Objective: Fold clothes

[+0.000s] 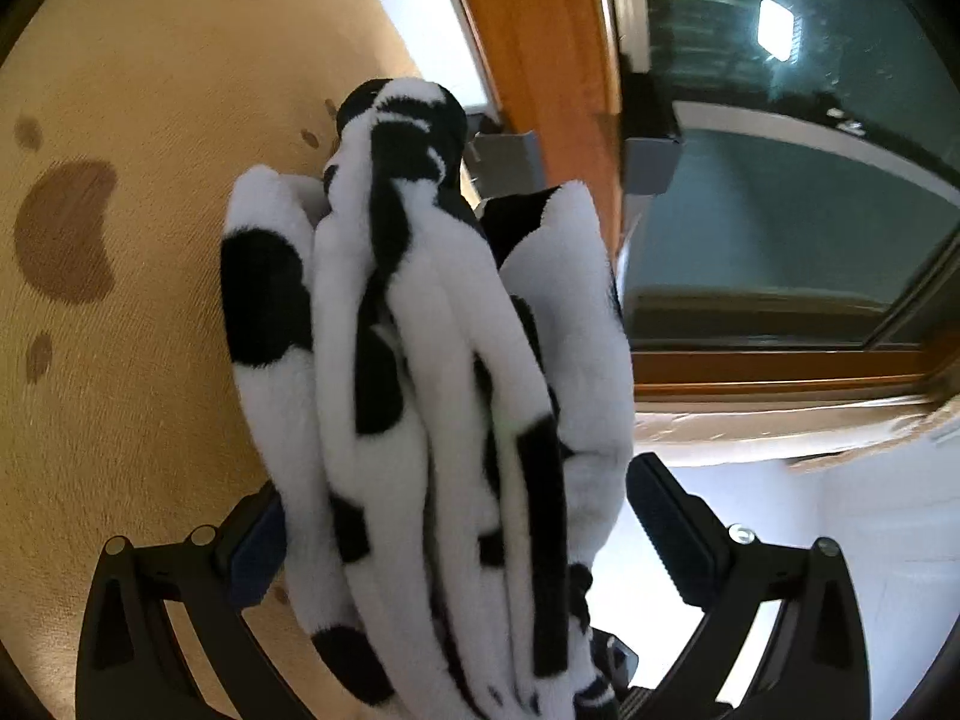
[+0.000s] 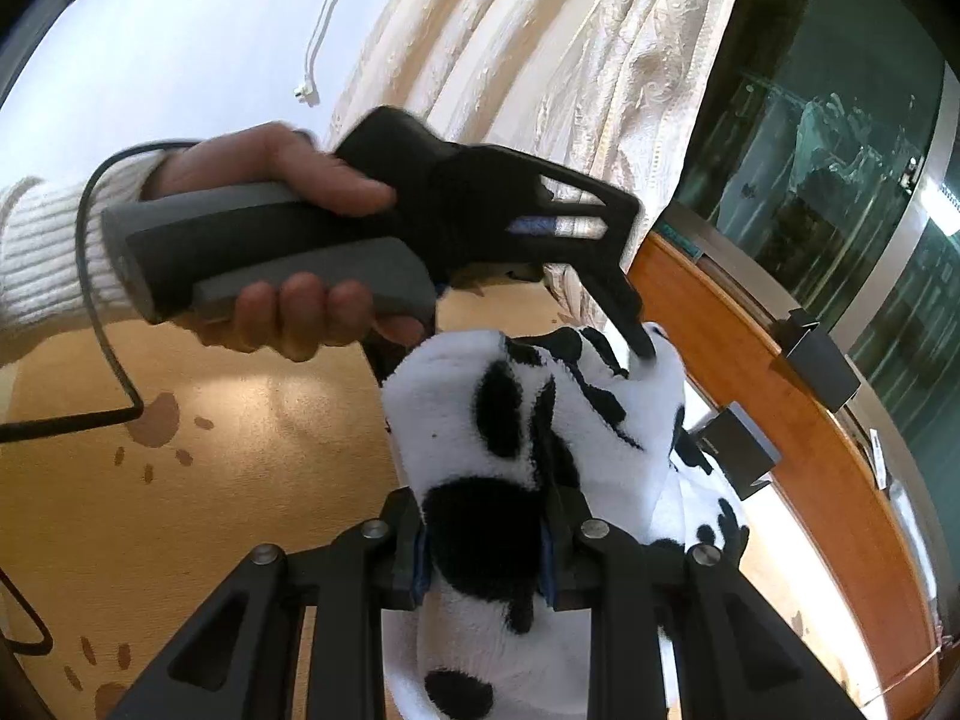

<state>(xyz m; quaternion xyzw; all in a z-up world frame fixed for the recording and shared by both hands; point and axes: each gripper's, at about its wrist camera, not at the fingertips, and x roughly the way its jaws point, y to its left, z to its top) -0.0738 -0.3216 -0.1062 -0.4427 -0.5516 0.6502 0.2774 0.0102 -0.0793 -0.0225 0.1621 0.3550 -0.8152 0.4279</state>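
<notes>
Carpet lies below; both grippers, left and right, clamp the fleece, stretched long between them.

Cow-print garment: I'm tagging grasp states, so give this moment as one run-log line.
item: cow-print fleece garment, bunched, held up | right gripper: clamped on fleece | left gripper: tips in garment's far end | fold: not done

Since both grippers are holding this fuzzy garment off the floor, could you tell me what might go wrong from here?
1. The left gripper pinches only the tip of the cow-print fleece garment; the plush fabric could slip free.
2. The garment hangs bunched in thick rolls, so a fold may come out uneven.
3. Both grippers work close to the wooden frame and its metal brackets; fabric could snag there.
</notes>
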